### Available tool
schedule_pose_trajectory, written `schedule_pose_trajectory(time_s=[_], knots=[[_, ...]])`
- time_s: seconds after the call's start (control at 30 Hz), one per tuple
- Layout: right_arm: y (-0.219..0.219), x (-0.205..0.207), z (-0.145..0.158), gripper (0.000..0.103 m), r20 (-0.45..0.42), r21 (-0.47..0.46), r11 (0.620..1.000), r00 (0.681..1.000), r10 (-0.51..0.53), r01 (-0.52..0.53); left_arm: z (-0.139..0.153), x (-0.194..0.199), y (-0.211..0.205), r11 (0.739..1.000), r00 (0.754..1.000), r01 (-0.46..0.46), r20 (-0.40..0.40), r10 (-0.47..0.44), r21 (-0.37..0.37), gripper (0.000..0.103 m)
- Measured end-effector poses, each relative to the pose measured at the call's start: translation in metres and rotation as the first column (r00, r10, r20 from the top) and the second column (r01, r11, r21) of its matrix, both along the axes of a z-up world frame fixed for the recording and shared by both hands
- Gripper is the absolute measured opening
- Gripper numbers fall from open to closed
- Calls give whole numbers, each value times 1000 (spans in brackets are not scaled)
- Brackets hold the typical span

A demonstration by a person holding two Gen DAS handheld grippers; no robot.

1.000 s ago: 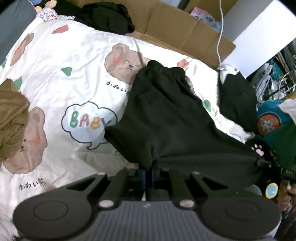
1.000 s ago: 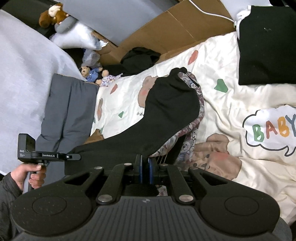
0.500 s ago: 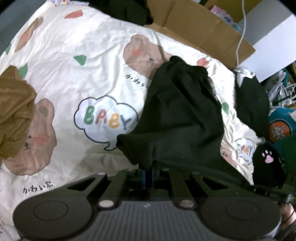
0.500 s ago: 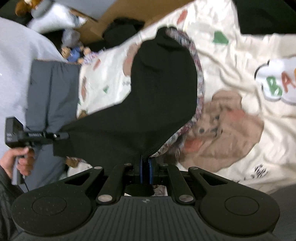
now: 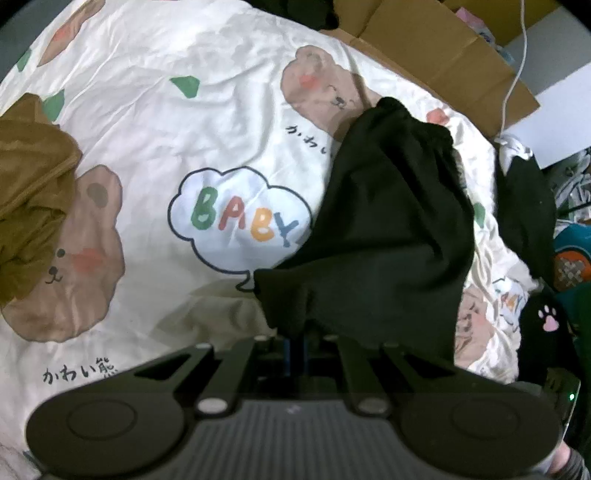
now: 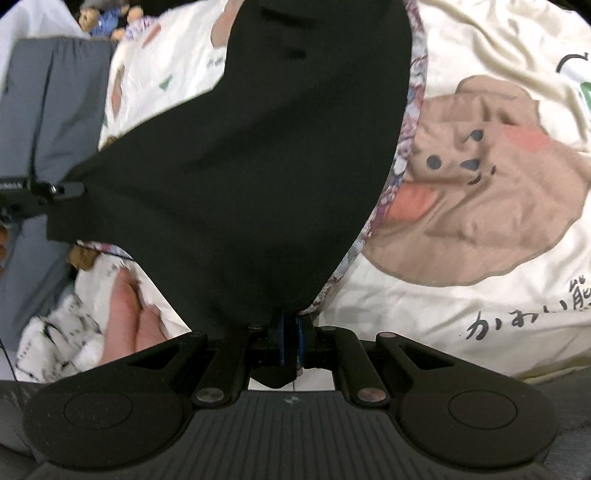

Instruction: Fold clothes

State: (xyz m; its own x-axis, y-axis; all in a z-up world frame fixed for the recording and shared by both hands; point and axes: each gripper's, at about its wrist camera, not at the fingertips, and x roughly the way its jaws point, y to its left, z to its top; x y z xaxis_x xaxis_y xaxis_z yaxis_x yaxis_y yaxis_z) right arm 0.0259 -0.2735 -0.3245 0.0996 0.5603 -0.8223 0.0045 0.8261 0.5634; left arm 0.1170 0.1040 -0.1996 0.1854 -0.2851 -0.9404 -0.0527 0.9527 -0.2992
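A black knit garment hangs stretched between both grippers above a cream bedsheet printed with bears and "BABY". My left gripper is shut on its near corner; the far end rests on the sheet. In the right wrist view the same black garment fills the middle, with a floral-patterned edge showing along its right side. My right gripper is shut on that corner. The left gripper shows at the left edge there, clamped on the other corner.
A brown garment lies bunched at the sheet's left. Cardboard lines the far edge, and another black garment lies at the right. Grey fabric and small plush toys sit at the upper left of the right wrist view.
Both grippers have come down toward the sheet with the black garment still held. The right gripper has tipped further downward, so the sheet now fills its view.
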Motion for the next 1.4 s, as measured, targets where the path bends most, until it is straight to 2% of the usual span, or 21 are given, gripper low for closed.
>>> schedule_pose_trajectory(time_s=[0.2,0.27,0.33,0.5,0.7,0.8,0.83,0.87,1.03,1.23,1.3,1.4], knots=[[6,3,-9,16,-46,-33,999,999,9,-10,-9,2,2,1000,1000,2,-8,-2,5,6],[6,3,-10,30,-57,-44,999,998,5,-7,-10,2,5,1000,1000,-3,-8,3,3,6],[7,4,-12,40,-66,-48,999,998,-3,-1,-11,2,6,1000,1000,-6,-8,6,1,6],[11,3,-22,40,-92,-4,1000,995,-24,24,-11,3,6,1000,1000,1,-2,-1,4,6],[16,10,-32,40,-90,-18,999,996,-29,27,-13,1,6,1000,1000,-3,2,3,6,6],[14,12,-39,40,-94,-1,998,994,-55,55,-15,0,6,1000,1000,-3,0,3,8,6],[13,13,-39,30,-92,4,998,994,-59,59,-13,0,5,1000,1000,5,0,-5,9,6],[12,13,-36,5,-82,0,999,995,-53,53,-12,0,4,1000,1000,15,0,-15,10,6],[-3,15,-8,4,-12,2,998,998,-65,65,-4,1,1,998,998,64,-2,-64,10,6],[-40,19,53,4,94,76,996,994,-61,54,15,2,-7,994,994,113,-1,-113,5,6],[-54,18,75,4,129,98,994,990,-62,50,27,2,-16,988,988,158,-1,-158,0,6],[-71,15,106,4,178,125,992,982,-55,33,42,-1,-23,981,981,192,-1,-193,-35,6]])
